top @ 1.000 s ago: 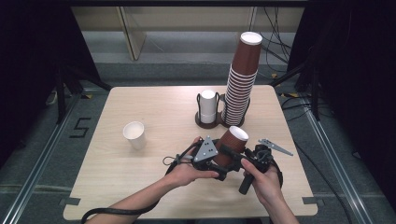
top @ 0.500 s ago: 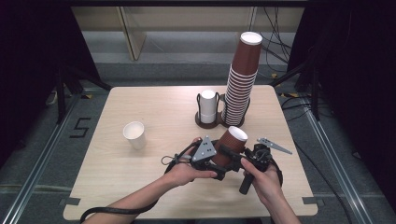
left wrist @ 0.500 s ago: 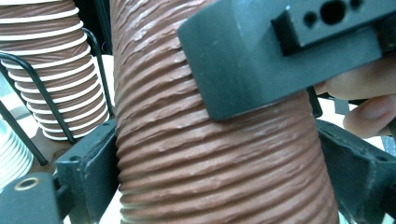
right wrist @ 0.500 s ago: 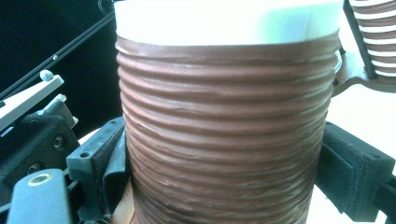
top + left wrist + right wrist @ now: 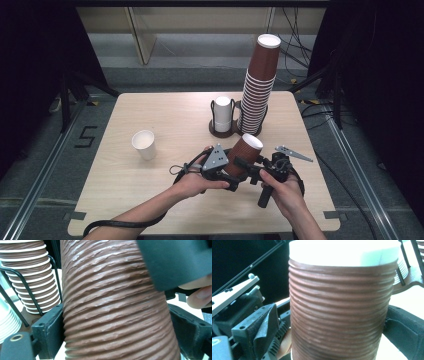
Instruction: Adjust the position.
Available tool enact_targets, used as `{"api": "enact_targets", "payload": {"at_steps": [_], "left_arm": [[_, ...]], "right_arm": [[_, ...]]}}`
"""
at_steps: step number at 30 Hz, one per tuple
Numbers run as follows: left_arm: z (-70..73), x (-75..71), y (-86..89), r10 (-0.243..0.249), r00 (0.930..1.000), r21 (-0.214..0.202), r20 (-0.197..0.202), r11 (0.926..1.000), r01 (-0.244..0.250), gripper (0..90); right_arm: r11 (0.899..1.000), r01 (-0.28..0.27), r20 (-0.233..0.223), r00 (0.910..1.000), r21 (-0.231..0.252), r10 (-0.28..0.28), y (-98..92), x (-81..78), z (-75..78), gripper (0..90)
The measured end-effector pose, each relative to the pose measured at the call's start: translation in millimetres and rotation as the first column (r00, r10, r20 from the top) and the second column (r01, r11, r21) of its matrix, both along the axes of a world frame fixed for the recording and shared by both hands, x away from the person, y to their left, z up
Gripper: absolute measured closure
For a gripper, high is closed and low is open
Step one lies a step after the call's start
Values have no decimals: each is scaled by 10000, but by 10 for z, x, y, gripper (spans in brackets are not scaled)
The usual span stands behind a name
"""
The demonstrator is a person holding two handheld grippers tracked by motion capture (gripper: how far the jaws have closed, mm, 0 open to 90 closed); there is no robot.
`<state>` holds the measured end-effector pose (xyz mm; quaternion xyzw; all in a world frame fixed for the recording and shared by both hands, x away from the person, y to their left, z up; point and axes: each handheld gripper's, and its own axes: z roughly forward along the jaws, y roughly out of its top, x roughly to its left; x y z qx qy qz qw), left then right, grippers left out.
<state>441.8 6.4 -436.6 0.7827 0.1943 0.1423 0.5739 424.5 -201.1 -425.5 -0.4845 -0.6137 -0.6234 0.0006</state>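
Gripping an unmarked ribbed brown cup (image 5: 245, 154), left claw (image 5: 231, 175); right claw (image 5: 252, 172) just opening.

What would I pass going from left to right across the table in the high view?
White paper cup → left gripper → white cup stack in the holder → brown ribbed cup between the grippers → tall brown cup stack → right gripper body with its grey plate.
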Motion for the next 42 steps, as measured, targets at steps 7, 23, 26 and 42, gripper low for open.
{"api": "enact_targets", "payload": {"at_steps": [7, 23, 26, 42], "left_arm": [[24, -9, 34, -34, 10000, -102, 17, 9999, 34, 115], [119, -21, 239, -150, 9997, 104, 198, 9998, 148, 112], [134, -22, 265, -162, 9996, 85, 230, 9998, 160, 112], [148, -72, 458, -415, 9987, 454, 302, 9982, 401, 112]], "right_arm": [[9998, -172, 77, 9998, 130, 171, -54, -31, 4, 32], [9975, -434, 629, 9969, -558, 469, -376, -161, 148, 33], [9951, -544, 681, 9959, -823, 600, -417, -167, 114, 34], [9417, -1412, 937, 9797, -3055, 1773, -534, -87, -44, 62]]}}
